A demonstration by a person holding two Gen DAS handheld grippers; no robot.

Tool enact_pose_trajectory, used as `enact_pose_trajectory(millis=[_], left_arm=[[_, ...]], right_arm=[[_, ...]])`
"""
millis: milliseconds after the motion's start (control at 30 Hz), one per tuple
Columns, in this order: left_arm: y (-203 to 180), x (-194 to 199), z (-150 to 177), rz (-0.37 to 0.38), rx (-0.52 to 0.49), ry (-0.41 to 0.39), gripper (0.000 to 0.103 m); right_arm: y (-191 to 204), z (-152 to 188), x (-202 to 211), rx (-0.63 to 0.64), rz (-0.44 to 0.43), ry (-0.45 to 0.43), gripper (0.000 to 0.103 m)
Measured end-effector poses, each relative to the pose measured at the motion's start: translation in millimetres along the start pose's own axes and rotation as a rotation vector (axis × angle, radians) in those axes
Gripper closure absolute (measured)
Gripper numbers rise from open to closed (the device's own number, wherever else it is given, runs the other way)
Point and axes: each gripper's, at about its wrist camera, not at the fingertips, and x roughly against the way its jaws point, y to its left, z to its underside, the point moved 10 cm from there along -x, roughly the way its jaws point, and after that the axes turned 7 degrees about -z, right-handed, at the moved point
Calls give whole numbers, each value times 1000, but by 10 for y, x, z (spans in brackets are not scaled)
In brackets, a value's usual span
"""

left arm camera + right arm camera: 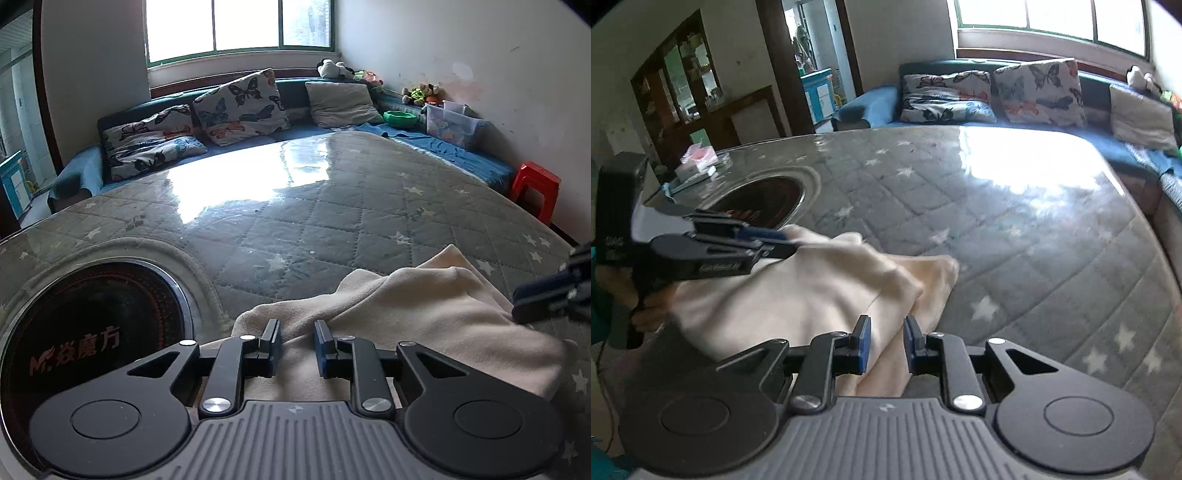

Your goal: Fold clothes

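A cream garment (424, 314) is bunched at the table's (332, 206) five o'clock. Both claws, left claw (296, 341) and right claw (885, 341), are held narrowly parted over cloth; edges should be pinched evenly.

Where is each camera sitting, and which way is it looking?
Left wrist: sits on the left gripper, looks across the table toward the window; the right gripper pokes in.
Right wrist: sits on the right gripper, looks across the table toward the sofa; the left gripper and a hand show.
Shared: cream cloth, butterfly pillows, round cooktop.
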Motion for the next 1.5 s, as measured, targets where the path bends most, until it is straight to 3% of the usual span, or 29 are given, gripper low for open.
enact_pose_trajectory(millis=[67, 200, 267, 467, 633, 933, 1100, 1300, 1500], left_arm=[[9, 50, -13, -8, 3, -6, 71], [-68, 301, -15, 19, -21, -47, 68], [-144, 451, 2, 44, -41, -70, 68], [-532, 743, 181, 134, -145, -109, 68], [-709, 668, 402, 152, -214, -83, 68], [-570, 743, 397, 147, -128, -98, 68], [-407, 853, 484, 129, -55, -95, 68], [-60, 837, 760, 114, 74, -36, 66], [192, 1023, 711, 115, 170, -63, 67]], right_arm=[[-1, 45, -62, -27, -11, 1, 86], [-75, 94, -130, -102, -29, -21, 86], [-92, 115, -133, -119, -35, -33, 94], [9, 55, -52, -22, 33, -71, 100], [74, -42, 75, 74, 115, -106, 100], [83, 13, 93, 78, 138, -98, 99], [159, 96, 91, 71, 92, -89, 98], [245, 212, 71, 59, 34, -74, 96], [362, 238, 88, 90, 11, -65, 95]])
